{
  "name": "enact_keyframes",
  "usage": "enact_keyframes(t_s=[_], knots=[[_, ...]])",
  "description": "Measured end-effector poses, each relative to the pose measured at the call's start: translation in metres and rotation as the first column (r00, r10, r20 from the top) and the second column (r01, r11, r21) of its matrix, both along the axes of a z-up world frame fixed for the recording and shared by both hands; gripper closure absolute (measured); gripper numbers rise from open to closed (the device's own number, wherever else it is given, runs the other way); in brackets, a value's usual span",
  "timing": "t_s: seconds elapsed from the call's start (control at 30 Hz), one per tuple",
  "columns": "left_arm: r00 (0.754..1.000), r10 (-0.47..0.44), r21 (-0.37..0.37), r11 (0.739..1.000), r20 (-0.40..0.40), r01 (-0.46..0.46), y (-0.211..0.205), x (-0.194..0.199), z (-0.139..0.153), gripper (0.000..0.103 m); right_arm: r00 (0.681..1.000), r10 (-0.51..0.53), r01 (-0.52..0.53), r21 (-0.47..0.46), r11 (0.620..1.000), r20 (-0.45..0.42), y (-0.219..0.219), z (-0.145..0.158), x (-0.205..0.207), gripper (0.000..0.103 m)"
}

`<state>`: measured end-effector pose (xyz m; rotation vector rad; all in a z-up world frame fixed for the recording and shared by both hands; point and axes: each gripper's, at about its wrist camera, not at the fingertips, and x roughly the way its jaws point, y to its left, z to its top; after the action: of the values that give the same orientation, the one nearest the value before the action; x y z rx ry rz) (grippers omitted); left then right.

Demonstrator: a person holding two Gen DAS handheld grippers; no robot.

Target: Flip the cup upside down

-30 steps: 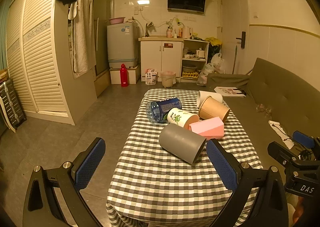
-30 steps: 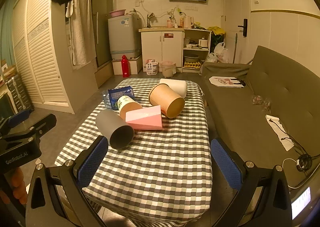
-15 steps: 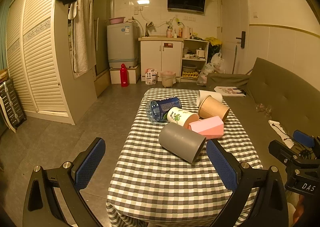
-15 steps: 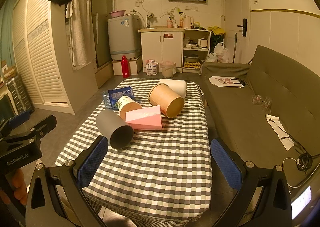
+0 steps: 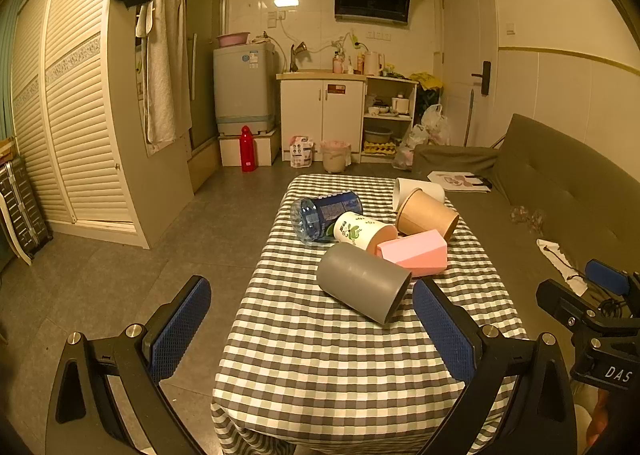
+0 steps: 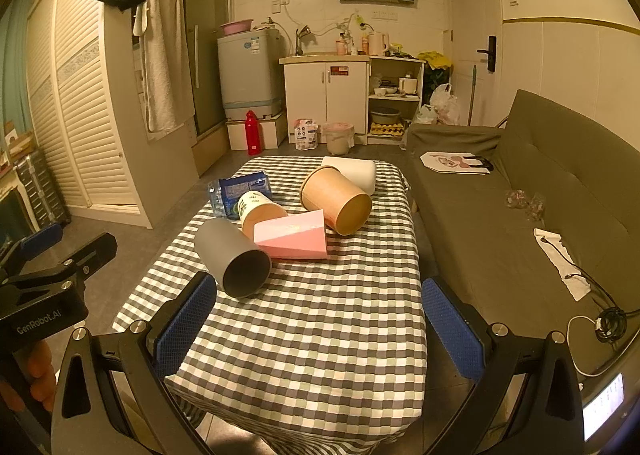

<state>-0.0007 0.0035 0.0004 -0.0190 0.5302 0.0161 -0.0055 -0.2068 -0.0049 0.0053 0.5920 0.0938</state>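
Several cups lie on their sides on a checkered table [image 5: 320, 367] [image 6: 320, 335]. A grey cup [image 5: 362, 281] [image 6: 234, 257] is nearest, its mouth facing front right. Behind it lie a pink faceted cup [image 5: 414, 253] [image 6: 292, 235], a white cup with a green print [image 5: 362, 231] [image 6: 260, 209], a brown paper cup [image 5: 426, 213] [image 6: 336, 199] and a white cup [image 5: 416, 189] [image 6: 354, 171]. My left gripper [image 5: 312, 329] is open and empty, in front of the grey cup. My right gripper [image 6: 320, 329] is open and empty above the table's near half.
A blue-labelled plastic bottle [image 5: 322, 213] [image 6: 236, 191] lies at the table's left. A grey sofa [image 6: 520, 195] runs along the right. Kitchen cabinets [image 5: 324, 115] and a washing machine [image 5: 244, 89] stand at the back. Tiled floor lies left of the table.
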Motion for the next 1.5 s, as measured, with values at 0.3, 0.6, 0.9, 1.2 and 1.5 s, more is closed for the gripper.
enact_keyframes(t_s=[0.3,0.6,0.9,1.2,1.5], knots=[[1.000,-0.001,0.000,1.000,-0.001,0.001,0.000,0.000,0.000,0.000,1.000,0.001,-0.001,0.002,1.000,-0.002,0.000,0.000,0.000,0.000],[1.000,0.000,0.006,1.000,-0.015,0.000,-0.003,0.000,-0.007,0.000,1.000,0.008,-0.008,0.004,1.000,-0.007,0.002,-0.001,0.002,0.000],[0.999,0.007,0.008,1.000,-0.041,-0.007,-0.001,0.020,-0.008,0.000,0.999,0.039,-0.039,-0.008,0.999,-0.015,0.000,0.003,0.016,0.000],[0.996,0.031,0.019,0.999,-0.079,-0.029,-0.003,0.073,-0.009,0.000,0.996,0.081,-0.081,0.018,0.997,-0.040,-0.019,0.016,0.076,0.000],[0.989,0.057,0.058,0.997,-0.138,-0.049,-0.007,0.139,-0.027,0.000,0.983,0.114,-0.119,-0.025,0.993,-0.143,-0.032,-0.008,0.192,0.000]])
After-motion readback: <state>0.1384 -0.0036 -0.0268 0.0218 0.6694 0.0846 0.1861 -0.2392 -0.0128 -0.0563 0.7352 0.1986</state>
